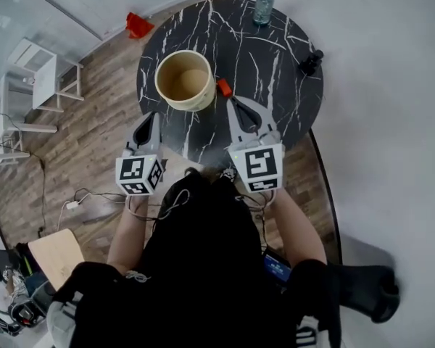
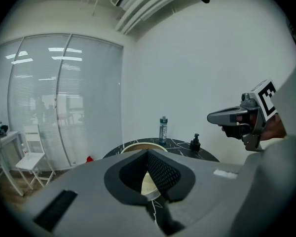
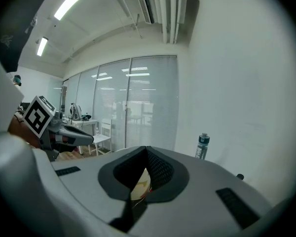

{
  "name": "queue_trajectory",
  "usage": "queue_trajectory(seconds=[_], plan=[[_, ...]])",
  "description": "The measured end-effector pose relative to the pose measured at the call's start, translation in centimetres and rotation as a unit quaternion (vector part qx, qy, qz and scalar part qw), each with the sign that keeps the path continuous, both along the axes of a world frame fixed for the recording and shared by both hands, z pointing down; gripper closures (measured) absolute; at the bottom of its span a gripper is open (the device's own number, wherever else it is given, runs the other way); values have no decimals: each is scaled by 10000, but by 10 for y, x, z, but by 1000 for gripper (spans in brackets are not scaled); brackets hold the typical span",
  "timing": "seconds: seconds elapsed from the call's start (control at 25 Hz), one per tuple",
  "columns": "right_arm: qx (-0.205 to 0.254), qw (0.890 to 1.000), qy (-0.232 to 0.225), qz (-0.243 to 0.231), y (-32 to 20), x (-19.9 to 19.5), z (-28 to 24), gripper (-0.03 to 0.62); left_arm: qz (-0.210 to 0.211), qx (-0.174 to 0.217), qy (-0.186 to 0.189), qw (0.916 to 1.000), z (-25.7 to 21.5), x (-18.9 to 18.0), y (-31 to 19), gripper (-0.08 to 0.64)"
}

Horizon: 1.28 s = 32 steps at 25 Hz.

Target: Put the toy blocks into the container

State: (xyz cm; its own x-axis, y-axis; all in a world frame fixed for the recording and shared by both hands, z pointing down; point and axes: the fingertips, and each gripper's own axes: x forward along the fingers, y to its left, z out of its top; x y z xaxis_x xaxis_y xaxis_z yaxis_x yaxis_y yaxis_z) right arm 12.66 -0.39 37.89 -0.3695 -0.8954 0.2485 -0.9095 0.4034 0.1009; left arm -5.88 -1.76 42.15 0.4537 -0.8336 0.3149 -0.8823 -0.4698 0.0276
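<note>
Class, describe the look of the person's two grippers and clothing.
Both the left gripper and right gripper are grey, tapering to a point, with black ribbed pads inside. Each carries a white cube printed with black square markers. Thin cables trail from their backs. The person wears black.

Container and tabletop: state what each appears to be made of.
The container looks like pale wood or bamboo with a matte finish: even tan colour, thick rim. The tabletop looks like black marble or a marble-print laminate: white veins across smooth black. The pictures cannot settle which.
</note>
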Motion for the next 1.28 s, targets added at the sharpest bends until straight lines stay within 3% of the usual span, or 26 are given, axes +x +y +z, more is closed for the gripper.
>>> queue_trajectory(seconds=[0.32, 0.6, 1.28], plan=[[-565, 9983, 116, -127, -12, -3, 57, 595, -133, -652, -2, 9978, 60, -6, -6, 561], [-1032, 9942, 297, -99, -22, -3, 100, 595, 86, -984, -43, 9951, 96, -6, -19, 561], [-2073, 9755, 662, 327, -34, 12, 205, 595, 328, -1898, -49, 9813, 187, -5, -22, 561]])
